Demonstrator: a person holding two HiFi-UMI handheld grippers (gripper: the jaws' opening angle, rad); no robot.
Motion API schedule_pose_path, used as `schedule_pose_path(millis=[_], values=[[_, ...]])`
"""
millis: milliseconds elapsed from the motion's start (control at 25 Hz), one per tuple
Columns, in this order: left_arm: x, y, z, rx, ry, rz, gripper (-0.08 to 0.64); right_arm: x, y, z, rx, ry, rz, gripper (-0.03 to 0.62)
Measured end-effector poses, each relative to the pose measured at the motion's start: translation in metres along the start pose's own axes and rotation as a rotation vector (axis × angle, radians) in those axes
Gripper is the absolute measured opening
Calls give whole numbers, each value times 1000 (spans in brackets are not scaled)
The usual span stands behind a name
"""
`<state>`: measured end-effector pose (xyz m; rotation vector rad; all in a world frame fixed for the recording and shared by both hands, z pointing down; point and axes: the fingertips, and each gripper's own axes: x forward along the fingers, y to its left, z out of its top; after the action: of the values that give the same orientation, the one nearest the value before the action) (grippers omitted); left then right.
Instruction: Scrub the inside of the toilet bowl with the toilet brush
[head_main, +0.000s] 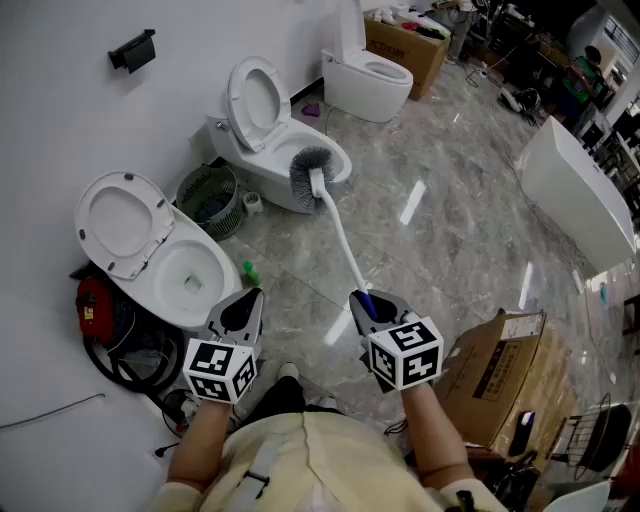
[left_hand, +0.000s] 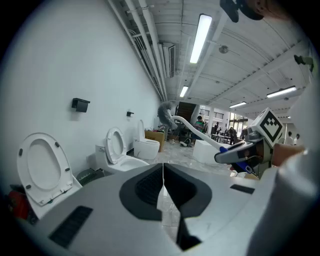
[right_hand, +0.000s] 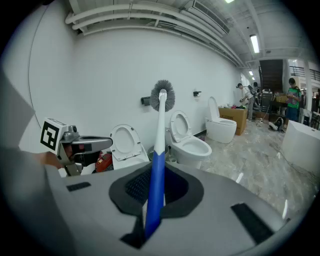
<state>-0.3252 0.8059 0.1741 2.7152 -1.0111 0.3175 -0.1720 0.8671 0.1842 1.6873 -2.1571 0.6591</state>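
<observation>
Three white toilets stand along the wall with lids up: the near toilet (head_main: 190, 270), the middle toilet (head_main: 280, 150) and the far toilet (head_main: 370, 80). My right gripper (head_main: 364, 302) (right_hand: 152, 200) is shut on the blue grip of the toilet brush (right_hand: 159, 130). The brush's white shaft rises away from me, and its grey bristle head (head_main: 312, 168) (right_hand: 162, 96) hangs in the air, overlapping the middle toilet's bowl in the head view. My left gripper (head_main: 243, 300) (left_hand: 163, 187) is shut with nothing in it, beside the near toilet's bowl.
A green wire waste basket (head_main: 208, 197) sits between the near and middle toilets. A red object (head_main: 93, 305) and black hose lie left of the near toilet. A cardboard box (head_main: 505, 375) stands at my right, and a white bathtub (head_main: 580, 200) stands further right.
</observation>
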Motion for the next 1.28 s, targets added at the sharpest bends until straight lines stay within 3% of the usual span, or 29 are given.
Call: schedule_pose_path(millis=[560,920,1280], values=[[31,56,2,17,18,-13,15,59,1,17,36,43,4,34],[61,105,11,-47,5,-38,15,111,4,32,54,84,8,34],[145,136,16,-92,-7,-11,15,179,-60,48,82,145,26,34]])
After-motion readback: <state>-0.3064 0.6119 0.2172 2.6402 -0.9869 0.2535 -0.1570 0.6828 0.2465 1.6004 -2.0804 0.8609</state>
